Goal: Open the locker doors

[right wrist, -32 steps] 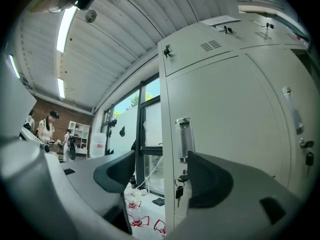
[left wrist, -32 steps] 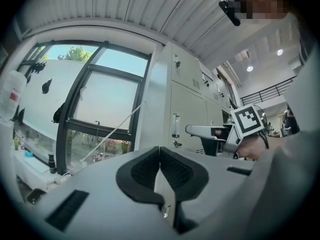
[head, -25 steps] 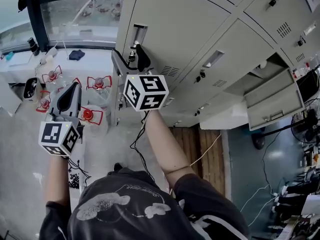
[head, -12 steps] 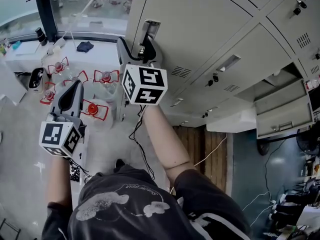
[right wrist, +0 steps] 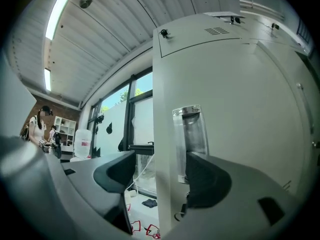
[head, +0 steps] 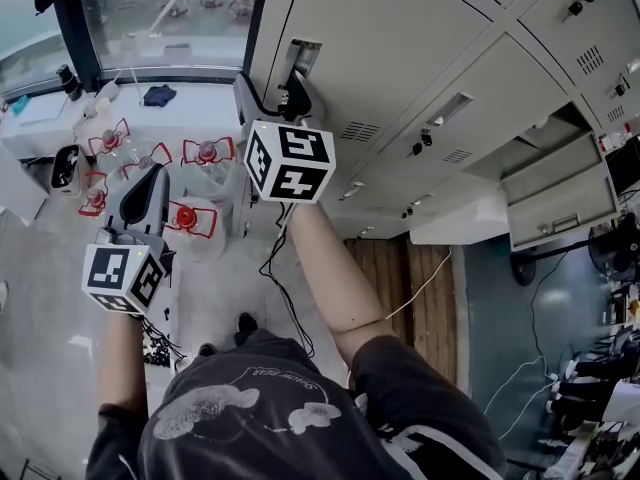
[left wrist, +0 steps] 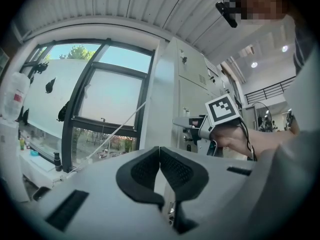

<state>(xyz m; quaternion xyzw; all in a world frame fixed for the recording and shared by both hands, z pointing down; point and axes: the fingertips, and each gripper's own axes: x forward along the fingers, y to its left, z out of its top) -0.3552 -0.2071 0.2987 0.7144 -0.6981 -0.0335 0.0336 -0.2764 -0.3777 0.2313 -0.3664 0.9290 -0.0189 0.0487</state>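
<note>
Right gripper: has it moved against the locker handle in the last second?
Yes, slightly. The right gripper has edged up toward the recessed handle at the left edge of the locker door, its jaws apart across that edge.

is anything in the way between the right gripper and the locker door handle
Nothing visible. The right gripper is open right at the locker door, its jaws astride the door's edge, one jaw in front of the recessed handle.
</note>
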